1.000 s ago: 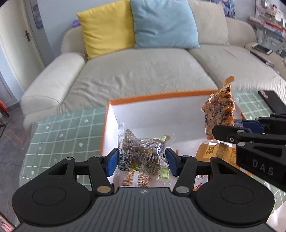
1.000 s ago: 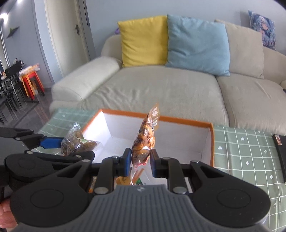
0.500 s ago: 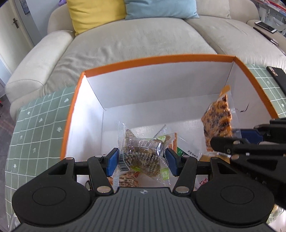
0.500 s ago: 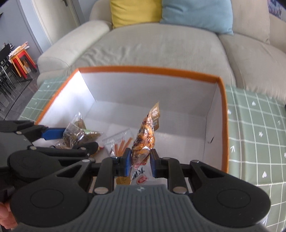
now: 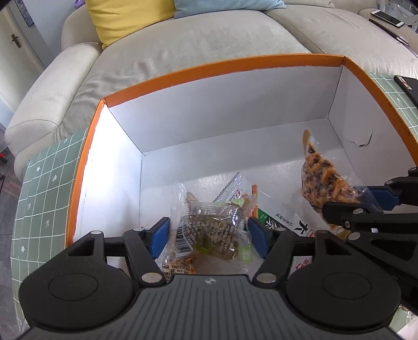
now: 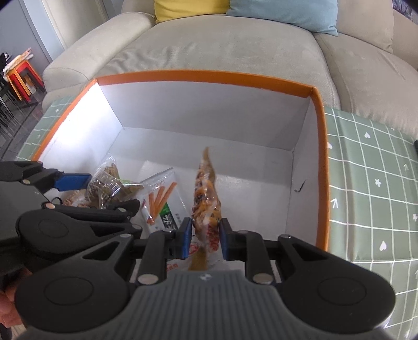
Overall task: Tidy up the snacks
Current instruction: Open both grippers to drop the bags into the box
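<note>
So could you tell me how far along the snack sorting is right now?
Several packets already lie in the orange-rimmed box. The left gripper has just been opening around the brown snack pack; the right gripper is pinching the orange snack pack, not yet released.

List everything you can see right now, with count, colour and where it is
box: one, orange outside, white inside, on the tablecloth
green-brown snack packet: one, clear wrap, between the left jaws, which have just been opening
orange-brown snack packet: one, pinched upright by the right jaws
carrot-stick packet: one, white, orange sticks, box floor
tablecloth: one, green grid
sofa: one, beige, behind the box
cushions: yellow and blue, on the sofa
left gripper: black, blue pads
right gripper: black, blue pads
</note>
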